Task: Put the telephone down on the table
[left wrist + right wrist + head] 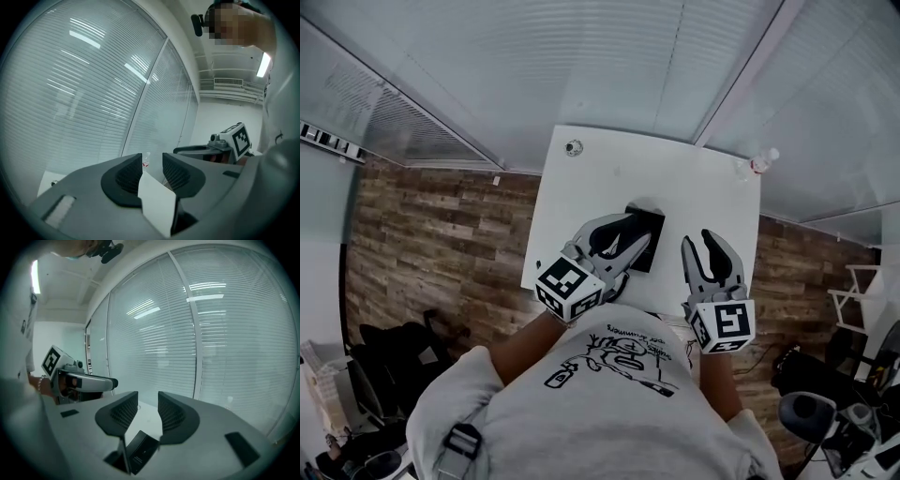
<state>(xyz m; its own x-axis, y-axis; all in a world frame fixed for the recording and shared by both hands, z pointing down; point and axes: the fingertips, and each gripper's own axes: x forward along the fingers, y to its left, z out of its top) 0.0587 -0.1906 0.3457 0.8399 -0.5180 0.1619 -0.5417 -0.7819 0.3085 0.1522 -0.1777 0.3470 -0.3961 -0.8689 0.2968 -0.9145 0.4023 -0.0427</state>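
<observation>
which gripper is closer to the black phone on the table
Left. The left gripper hangs over the telephone in the head view; the right gripper is off to its right, clear of it.

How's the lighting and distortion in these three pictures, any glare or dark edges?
Head view: dim, fisheye-bent window frames, the white table brightest. Left gripper view: dark round vignette, ceiling-light streaks glaring on the blinds. Right gripper view: same vignette, similar streaks on the blinds.

Left hand-held gripper [630,232], right hand-held gripper [696,240]: empty (jaws closed).
</observation>
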